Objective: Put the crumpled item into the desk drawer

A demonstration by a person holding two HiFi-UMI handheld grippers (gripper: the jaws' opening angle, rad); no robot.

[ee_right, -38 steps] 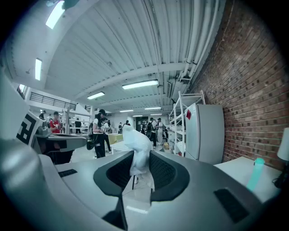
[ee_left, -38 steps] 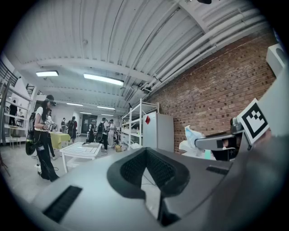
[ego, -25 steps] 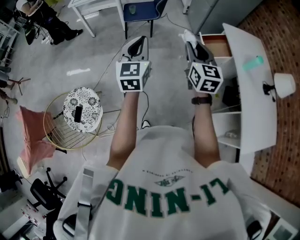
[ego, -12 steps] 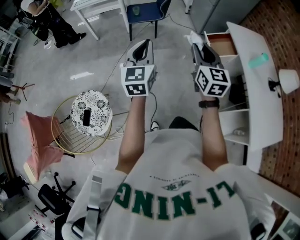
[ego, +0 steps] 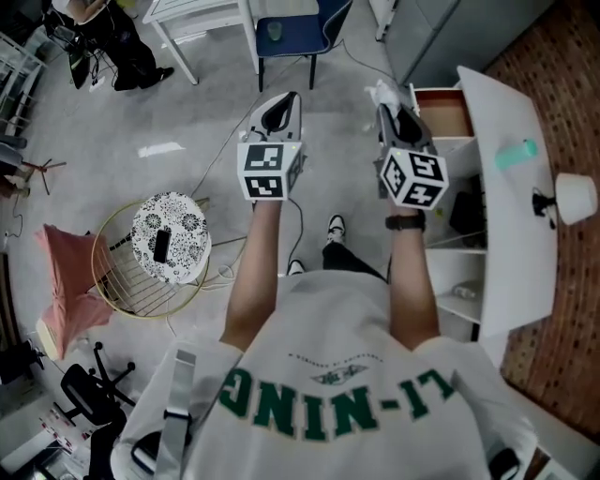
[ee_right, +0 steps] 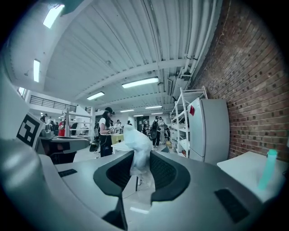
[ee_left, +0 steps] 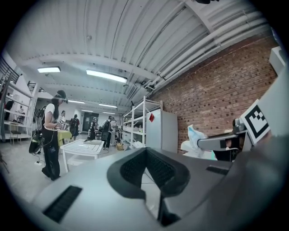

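In the head view my right gripper [ego: 387, 100] is shut on the crumpled white item [ego: 380, 91], held in the air just left of the open desk drawer [ego: 441, 111] with its brown inside. The white desk [ego: 506, 225] runs down the right side. In the right gripper view the crumpled item [ee_right: 137, 146] stands pinched between the dark pads of the right gripper [ee_right: 141, 156]. My left gripper [ego: 278, 105] hovers beside it to the left, shut with nothing in it. The left gripper view shows the left gripper [ee_left: 145, 151] with tips together and the crumpled item [ee_left: 197, 135] at right.
On the desk stand a teal bottle [ego: 518, 155] and a white lamp [ego: 574, 197]. Open shelves [ego: 457, 253] sit under the desk. A patterned round stool [ego: 167, 234] in a wire basket, a pink cloth [ego: 64, 272], a blue chair [ego: 291, 28] and floor cables lie left and ahead.
Both grippers have shifted together a little as the person stepped; shoes now show on the floor under the arms. The right gripper still holds the crumpled item.
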